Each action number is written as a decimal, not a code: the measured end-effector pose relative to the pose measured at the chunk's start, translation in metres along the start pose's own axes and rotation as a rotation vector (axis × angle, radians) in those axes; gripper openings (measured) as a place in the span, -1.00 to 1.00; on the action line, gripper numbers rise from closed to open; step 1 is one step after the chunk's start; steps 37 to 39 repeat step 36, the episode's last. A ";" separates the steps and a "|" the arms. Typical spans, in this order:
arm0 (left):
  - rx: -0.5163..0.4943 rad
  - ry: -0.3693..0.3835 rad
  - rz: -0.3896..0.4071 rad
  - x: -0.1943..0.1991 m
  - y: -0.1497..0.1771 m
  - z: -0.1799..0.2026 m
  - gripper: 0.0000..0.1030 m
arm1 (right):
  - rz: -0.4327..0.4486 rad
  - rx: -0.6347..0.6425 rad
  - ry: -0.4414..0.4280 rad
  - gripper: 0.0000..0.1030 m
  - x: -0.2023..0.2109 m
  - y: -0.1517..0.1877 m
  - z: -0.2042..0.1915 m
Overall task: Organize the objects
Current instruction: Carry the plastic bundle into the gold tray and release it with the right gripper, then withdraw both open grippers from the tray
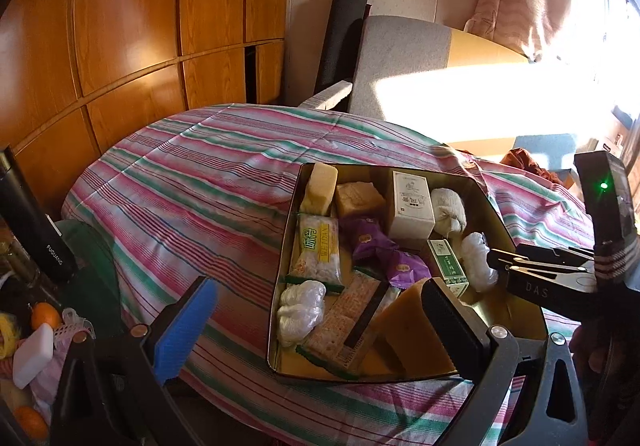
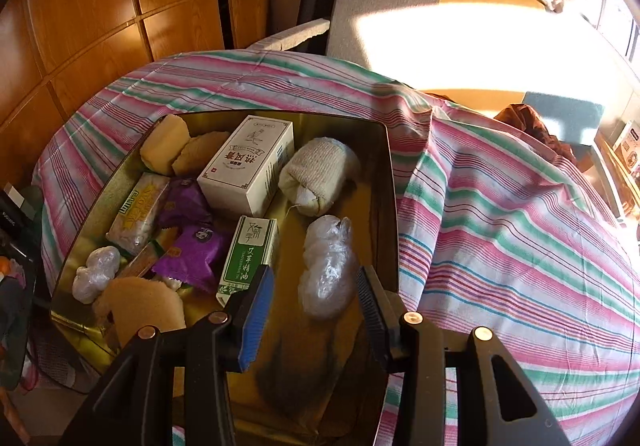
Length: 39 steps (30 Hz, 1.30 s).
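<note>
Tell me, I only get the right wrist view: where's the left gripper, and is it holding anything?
Observer: The left gripper is wide open and empty. Its black-padded finger hangs over the near end of the tin.
Operator: Anything off to the left of the tin that I can't see?
Observer: Yes, a white block lies beside an orange at the left edge of that view.
</note>
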<state>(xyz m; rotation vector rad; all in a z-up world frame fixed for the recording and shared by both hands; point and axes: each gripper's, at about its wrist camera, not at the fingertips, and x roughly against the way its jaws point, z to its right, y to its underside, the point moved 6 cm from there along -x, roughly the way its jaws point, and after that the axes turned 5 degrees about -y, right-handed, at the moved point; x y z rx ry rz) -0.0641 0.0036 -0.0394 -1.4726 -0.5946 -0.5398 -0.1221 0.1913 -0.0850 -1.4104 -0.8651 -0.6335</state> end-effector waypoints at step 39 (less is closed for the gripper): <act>-0.023 -0.007 0.037 0.028 0.014 0.010 0.99 | 0.245 -0.094 0.098 -0.14 0.077 0.042 -0.007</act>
